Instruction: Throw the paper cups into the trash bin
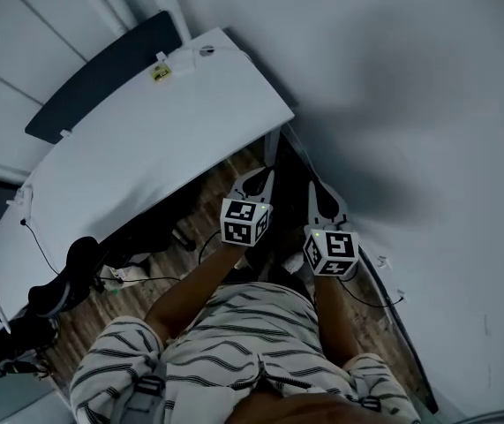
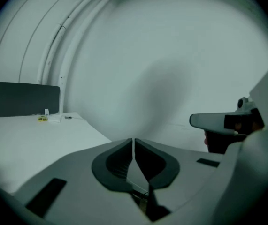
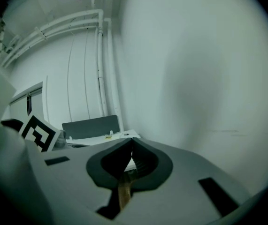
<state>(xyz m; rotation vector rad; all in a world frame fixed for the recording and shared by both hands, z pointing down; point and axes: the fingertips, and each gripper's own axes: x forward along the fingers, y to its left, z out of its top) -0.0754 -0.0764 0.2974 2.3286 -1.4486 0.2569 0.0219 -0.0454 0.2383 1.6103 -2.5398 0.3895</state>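
Observation:
No paper cup or trash bin shows in any view. In the head view my left gripper (image 1: 257, 180) and right gripper (image 1: 323, 198) are held side by side in front of the person, low between a white desk (image 1: 146, 157) and a white wall (image 1: 410, 87). The left gripper (image 2: 133, 140) is shut, its pads meeting with nothing between them. The right gripper (image 3: 132, 140) is also shut and empty. Both point toward the wall. The right gripper (image 2: 223, 122) shows at the right edge of the left gripper view.
A dark partition panel (image 1: 101, 78) runs along the desk's far edge, and a small yellow item (image 1: 161, 71) lies near it. Cables and a power strip (image 1: 132, 275) lie on the wooden floor under the desk. White pipes (image 3: 101, 69) climb the wall corner.

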